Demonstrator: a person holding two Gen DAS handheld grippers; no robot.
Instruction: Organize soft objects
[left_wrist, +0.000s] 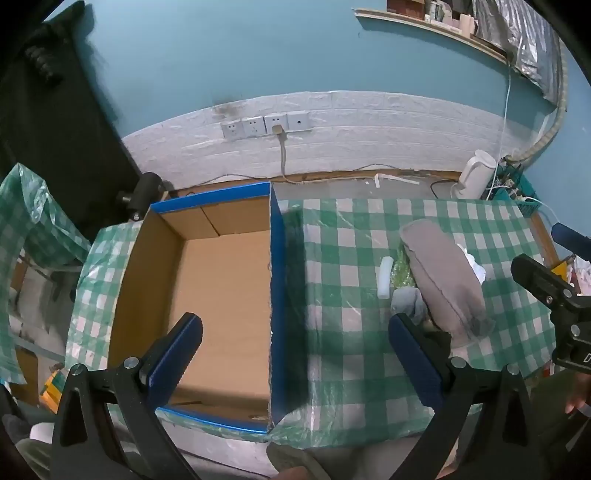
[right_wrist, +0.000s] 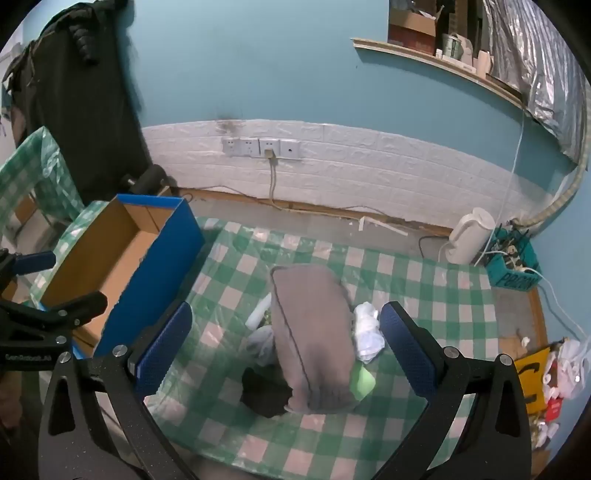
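A blue cardboard box (left_wrist: 275, 295) with a bare brown inside stands on the left of the checkered table; it also shows in the right wrist view (right_wrist: 155, 251). A pile of soft things lies to its right: a grey folded cloth (right_wrist: 314, 332) (left_wrist: 439, 273), a black cloth (right_wrist: 264, 391), a white crumpled cloth (right_wrist: 367, 332), a green piece (right_wrist: 364, 382) and a white tube (left_wrist: 384, 277). My left gripper (left_wrist: 295, 354) is open and empty, straddling the box's right wall. My right gripper (right_wrist: 286, 343) is open and empty above the pile.
A white kettle (right_wrist: 467, 240) and a teal basket (right_wrist: 511, 266) with cables stand at the back right. Wall sockets (right_wrist: 260, 147) sit on the white brick strip. A dark jacket (right_wrist: 77, 96) hangs at the left. Bags (right_wrist: 565, 369) lie past the table's right edge.
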